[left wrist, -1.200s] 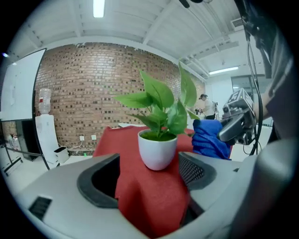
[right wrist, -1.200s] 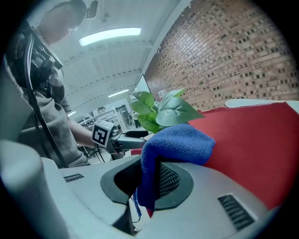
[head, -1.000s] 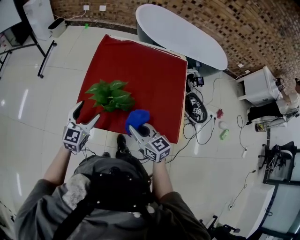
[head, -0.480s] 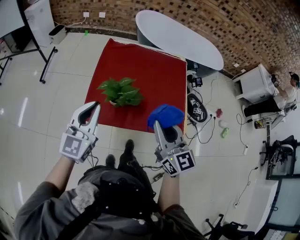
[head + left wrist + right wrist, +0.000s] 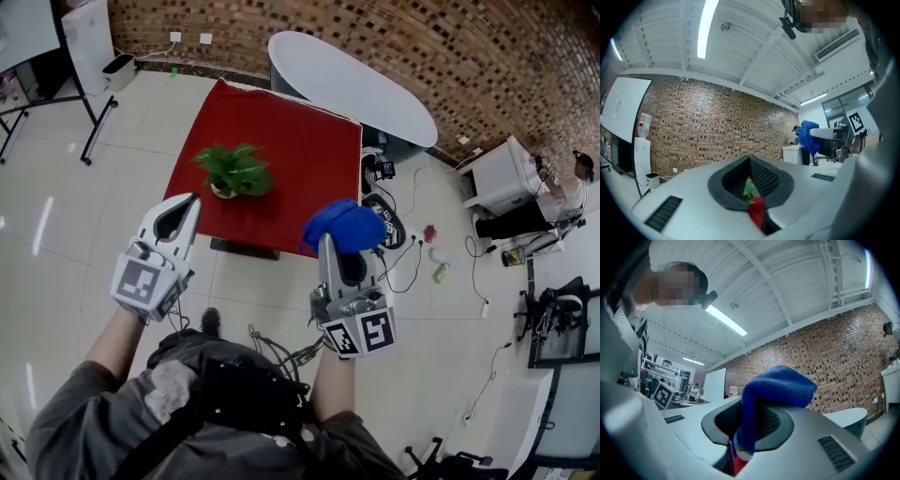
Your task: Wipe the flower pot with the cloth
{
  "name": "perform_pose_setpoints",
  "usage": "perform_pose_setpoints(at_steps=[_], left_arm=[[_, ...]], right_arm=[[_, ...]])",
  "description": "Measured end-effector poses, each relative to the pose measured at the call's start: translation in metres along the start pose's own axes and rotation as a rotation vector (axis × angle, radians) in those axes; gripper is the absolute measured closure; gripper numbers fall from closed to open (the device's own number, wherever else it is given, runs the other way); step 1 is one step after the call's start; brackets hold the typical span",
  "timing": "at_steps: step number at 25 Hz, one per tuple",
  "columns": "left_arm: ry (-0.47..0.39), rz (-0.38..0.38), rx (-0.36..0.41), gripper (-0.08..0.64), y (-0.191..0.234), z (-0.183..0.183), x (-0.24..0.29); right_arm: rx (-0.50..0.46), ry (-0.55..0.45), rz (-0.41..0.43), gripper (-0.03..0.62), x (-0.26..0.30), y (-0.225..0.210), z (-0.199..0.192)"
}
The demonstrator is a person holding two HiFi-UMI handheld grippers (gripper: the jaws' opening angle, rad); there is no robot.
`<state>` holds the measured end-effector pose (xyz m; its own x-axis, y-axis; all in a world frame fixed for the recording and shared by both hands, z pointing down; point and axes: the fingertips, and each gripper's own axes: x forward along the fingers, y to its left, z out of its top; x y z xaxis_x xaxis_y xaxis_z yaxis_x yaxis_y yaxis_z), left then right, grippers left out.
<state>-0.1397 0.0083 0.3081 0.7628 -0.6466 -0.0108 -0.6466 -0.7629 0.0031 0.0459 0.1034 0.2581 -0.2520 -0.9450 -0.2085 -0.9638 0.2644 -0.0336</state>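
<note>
A leafy green plant (image 5: pixel 234 170) in a small white flower pot (image 5: pixel 222 191) stands on the red table (image 5: pixel 300 141), near its front left. My left gripper (image 5: pixel 194 200) hovers in the air short of the table's front edge, level, jaws shut with nothing between them (image 5: pixel 749 160). My right gripper (image 5: pixel 325 240) is raised to the right of the plant and shut on a bunched blue cloth (image 5: pixel 344 227), which drapes over its jaws (image 5: pixel 776 385). The left gripper view also catches the blue cloth (image 5: pixel 808 136) off to the right. Neither gripper touches the pot.
A white oval table (image 5: pixel 352 84) stands behind the red table, before a brick wall (image 5: pixel 422 37). Cables and small items (image 5: pixel 389 220) lie on the tiled floor to the right. A white cabinet (image 5: pixel 502 173) and a seated person (image 5: pixel 562 192) are at far right. A stand's legs (image 5: pixel 94 122) are at left.
Both grippers have risen and drawn back from the table's front edge. The left jaws, open beside the plant a second ago, have shut empty. The right gripper has lifted the cloth with it.
</note>
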Motion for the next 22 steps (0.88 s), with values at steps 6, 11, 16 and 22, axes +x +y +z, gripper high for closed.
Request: perform_pose_setpoints(at_steps=[6,11,16,22], left_arm=[[0.001,-0.016,-0.017,0.557,-0.083,0.025,-0.034],[0.033,0.000,-0.028,0.557,-0.149,0.029,-0.073],[0.027,0.009,0.022,0.557,-0.223,0.066,-0.126],[0.022,0.027,0.039,0.555,-0.278,0.056,-0.161]], right_arm=[[0.013,0.006,0.033,0.515,-0.075,0.010,0.036],[0.016,0.059,0.035,0.516,-0.150,0.026,0.041],[0.037,0.116,0.042,0.516,-0.233,0.050,0.069],[0.050,0.149,0.057,0.516,-0.297,0.062,0.059]])
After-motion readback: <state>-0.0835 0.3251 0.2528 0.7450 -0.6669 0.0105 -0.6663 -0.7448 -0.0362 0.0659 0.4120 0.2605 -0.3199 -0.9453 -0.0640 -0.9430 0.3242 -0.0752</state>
